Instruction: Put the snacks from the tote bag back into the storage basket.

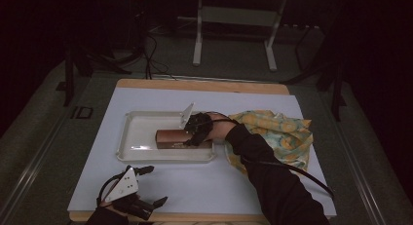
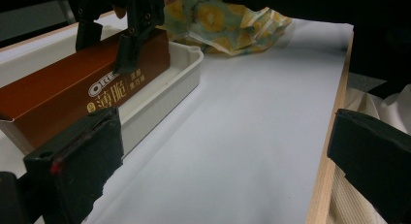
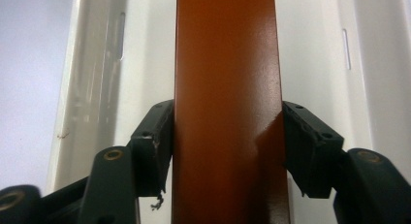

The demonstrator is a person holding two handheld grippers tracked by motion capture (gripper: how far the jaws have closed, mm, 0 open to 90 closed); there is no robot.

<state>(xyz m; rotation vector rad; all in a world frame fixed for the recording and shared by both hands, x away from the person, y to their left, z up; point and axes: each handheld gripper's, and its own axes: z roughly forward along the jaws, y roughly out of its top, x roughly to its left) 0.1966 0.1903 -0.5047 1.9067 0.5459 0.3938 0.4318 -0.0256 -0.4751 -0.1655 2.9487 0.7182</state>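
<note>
Box and my right fingers: the long brown cardboard biscuit box (image 1: 176, 139) runs straight away between the two jaws of my right gripper (image 3: 227, 146); the pads sit flush on its two long side faces, so I judge I'm clamped across its narrow width, near the end closest to my wrist.
Long axis: in the high view the box lies left to right along the tray, and my right gripper (image 1: 197, 129) comes in at its right end.
Where the box is: inside the shallow white plastic tray (image 1: 131, 152), which sits in the middle of the pale blue-white board (image 1: 272, 186). I cannot tell whether the box rests on the tray floor or is just off it.
Nearer hand: my right, already on the box. My left gripper (image 1: 134, 188) is well apart at the near edge of the board, jaws spread wide on nothing.
Look of the box: glossy orange-brown, straight-edged, white and gold lettering on its side (image 2: 92, 95), a small crease by one pad; it looks rigid enough to slide or lift by one end.
Beside it: a crumpled yellow fruit-print cloth (image 1: 277, 135) lies just right of the tray, under my right sleeve.
</note>
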